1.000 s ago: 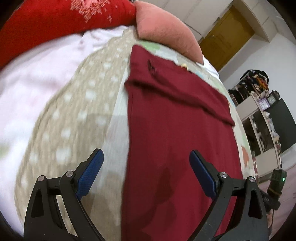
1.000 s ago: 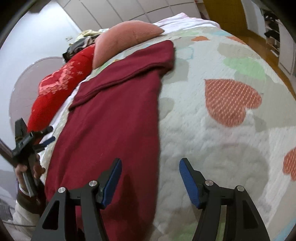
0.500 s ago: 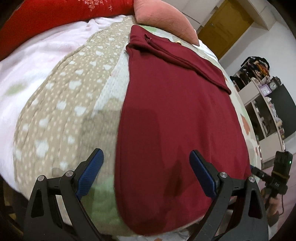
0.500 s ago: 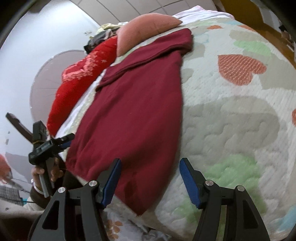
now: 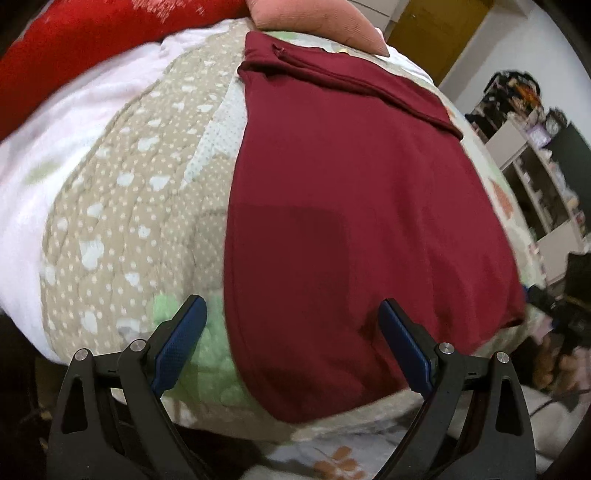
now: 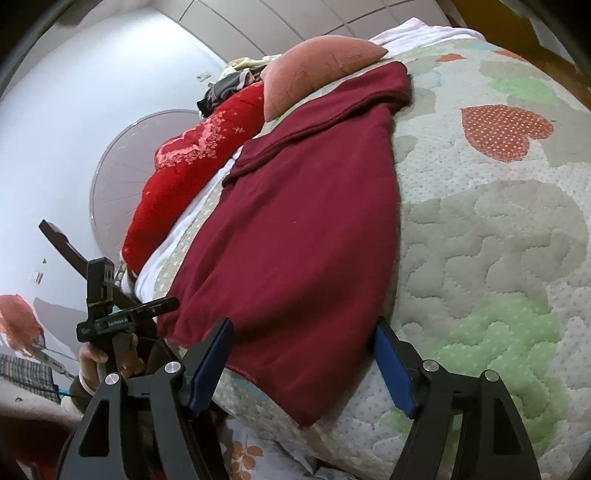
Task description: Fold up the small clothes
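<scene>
CHANGE: both my grippers drew back to the near hem; right gripper point(image 6: 301, 363) jaws just widened, nothing between | STATE: left gripper point(image 5: 293, 345) released, empty | ITEM: maroon garment point(image 5: 354, 221) flat on quilt point(image 5: 122, 206); hem grab next, I judge

A heart-patterned quilt point(image 6: 498, 229) covers the bed; a pink cushion point(image 6: 317, 70) touches a red pillow point(image 6: 192, 173). Shelves point(image 5: 535, 184) stand beside a yellow door point(image 5: 432, 33).

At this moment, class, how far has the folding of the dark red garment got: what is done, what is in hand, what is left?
Done: the dark red garment lies flat on the quilt, its far end turned over in a band. In hand: nothing gripped; the left gripper and right gripper, whose jaws have just been opening, hang open at its near hem. Left: grasping the hem and the main folds.
</scene>
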The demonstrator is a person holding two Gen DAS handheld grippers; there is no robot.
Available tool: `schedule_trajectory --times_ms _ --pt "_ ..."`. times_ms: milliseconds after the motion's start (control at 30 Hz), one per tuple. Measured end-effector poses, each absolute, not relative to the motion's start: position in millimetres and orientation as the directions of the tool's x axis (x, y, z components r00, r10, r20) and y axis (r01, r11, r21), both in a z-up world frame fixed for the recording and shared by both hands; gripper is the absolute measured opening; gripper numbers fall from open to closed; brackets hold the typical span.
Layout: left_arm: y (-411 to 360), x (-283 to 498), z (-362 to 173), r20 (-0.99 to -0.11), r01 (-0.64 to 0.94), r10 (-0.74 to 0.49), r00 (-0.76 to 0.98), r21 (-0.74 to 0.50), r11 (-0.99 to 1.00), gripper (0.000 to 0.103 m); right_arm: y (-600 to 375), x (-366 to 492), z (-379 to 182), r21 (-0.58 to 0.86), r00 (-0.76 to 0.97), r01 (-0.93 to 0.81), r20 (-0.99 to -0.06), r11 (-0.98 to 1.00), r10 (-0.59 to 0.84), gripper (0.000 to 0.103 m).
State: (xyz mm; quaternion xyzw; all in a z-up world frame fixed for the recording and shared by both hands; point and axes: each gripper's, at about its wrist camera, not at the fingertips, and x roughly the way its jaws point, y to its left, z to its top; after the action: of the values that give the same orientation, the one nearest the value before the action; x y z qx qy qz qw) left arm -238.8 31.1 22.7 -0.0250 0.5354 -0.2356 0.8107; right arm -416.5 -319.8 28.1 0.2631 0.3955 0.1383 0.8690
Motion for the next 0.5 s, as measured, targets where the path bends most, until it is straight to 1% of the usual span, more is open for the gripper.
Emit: schedule_trajectory --times_ms 67,200,267,333,500 --pt "34 -241 23 -0.847 0.333 -0.437 0.301 -0.336 0.881 0.094 -320 -417 28 0.584 0.643 -0.057 -0.599 0.810 0.477 0.073" --pt "30 -240 25 -0.839 0.292 -0.454 0.300 -0.373 0.881 0.094 -318 -416 23 0.605 0.640 -0.105 -0.566 0.789 0.519 0.073" --pt "23 -240 25 -0.834 0.304 -0.469 0.290 -0.385 0.872 0.094 -318 -412 21 0.620 0.642 -0.123 -0.545 0.775 0.539 0.073" --pt "17 -241 26 -0.840 0.321 -0.461 0.285 -0.370 0.872 0.094 -318 -411 18 0.630 0.648 -0.135 -0.528 0.765 0.549 0.073" --pt "16 -242 21 -0.836 0.358 -0.472 0.278 -0.366 0.859 0.094 -313 -417 17 0.605 0.657 -0.152 -0.529 0.781 0.537 0.073"
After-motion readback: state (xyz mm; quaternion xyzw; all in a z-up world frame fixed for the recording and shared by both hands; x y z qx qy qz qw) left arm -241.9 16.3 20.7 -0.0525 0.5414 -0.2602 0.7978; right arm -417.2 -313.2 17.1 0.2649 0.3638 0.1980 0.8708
